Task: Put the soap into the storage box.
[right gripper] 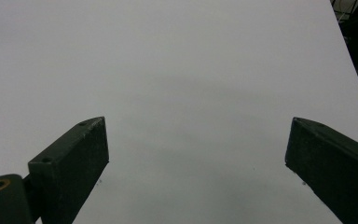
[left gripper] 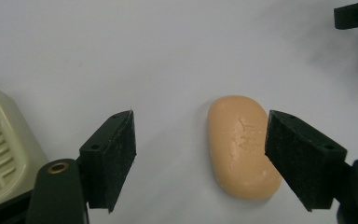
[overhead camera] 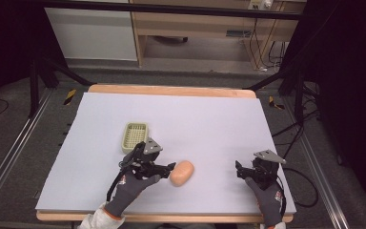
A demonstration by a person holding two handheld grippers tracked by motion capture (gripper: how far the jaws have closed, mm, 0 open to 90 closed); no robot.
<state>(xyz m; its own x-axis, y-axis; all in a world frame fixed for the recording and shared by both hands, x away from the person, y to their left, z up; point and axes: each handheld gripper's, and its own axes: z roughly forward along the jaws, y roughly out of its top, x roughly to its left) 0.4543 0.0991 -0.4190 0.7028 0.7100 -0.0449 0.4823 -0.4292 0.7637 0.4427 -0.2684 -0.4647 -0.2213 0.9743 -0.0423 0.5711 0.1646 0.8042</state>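
A peach-coloured soap bar [overhead camera: 181,172] lies on the white table sheet [overhead camera: 195,119], front centre. My left gripper [overhead camera: 167,168] is just left of it, open. In the left gripper view the soap bar [left gripper: 240,144] lies between the spread jaws of the left gripper [left gripper: 200,140], close against the right jaw, and I cannot tell if that jaw touches it. A pale green slotted soap dish [overhead camera: 135,136] sits behind the left hand, and the soap dish [left gripper: 0,154] shows again at that view's left edge. My right gripper [overhead camera: 239,170] rests open at the front right, and the right gripper [right gripper: 196,144] holds nothing.
The wooden table edge [overhead camera: 171,90] runs along the far side. Black frame legs and cables [overhead camera: 295,119] stand on the floor to the right. The other gripper's black jaw [left gripper: 354,14] appears at the top right of the left gripper view.
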